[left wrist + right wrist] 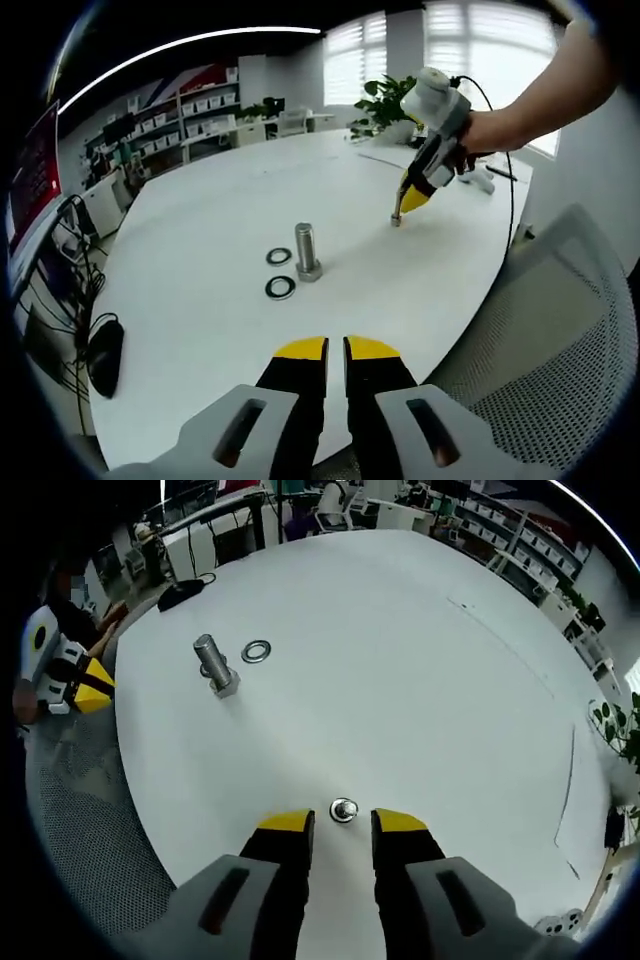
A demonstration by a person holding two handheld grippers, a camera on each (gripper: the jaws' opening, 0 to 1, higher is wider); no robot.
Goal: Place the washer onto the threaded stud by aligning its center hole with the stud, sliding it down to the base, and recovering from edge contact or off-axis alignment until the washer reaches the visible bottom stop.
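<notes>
On the white bench [200, 330] an upright bolt [306, 250] stands on its head, threaded shank up, with two washers lying flat beside it: one washer [279, 256] just behind and a second washer [280, 288] nearer the camera in the left gripper view. Neither is on the shank yet.

The left tongs [335, 349] are held back near the bench edge, their yellow tips almost closed with only a narrow slit between them and nothing gripped. The right tongs [343, 823] are parted and empty, poised over a small metal piece [344, 809] lying on the bench well apart from the bolt; whether this is a nut or a small stud cannot be told.

It is judged that a pickup is in hand. A flat washer is best taken by its rim, with one tip slid under the edge so that it is tilted up before being pinched. Once carried, it should be kept level and its hole centred over the shank before being lowered; if an edge catches on the threads, it should be lifted slightly and re-centred, not forced.
</notes>
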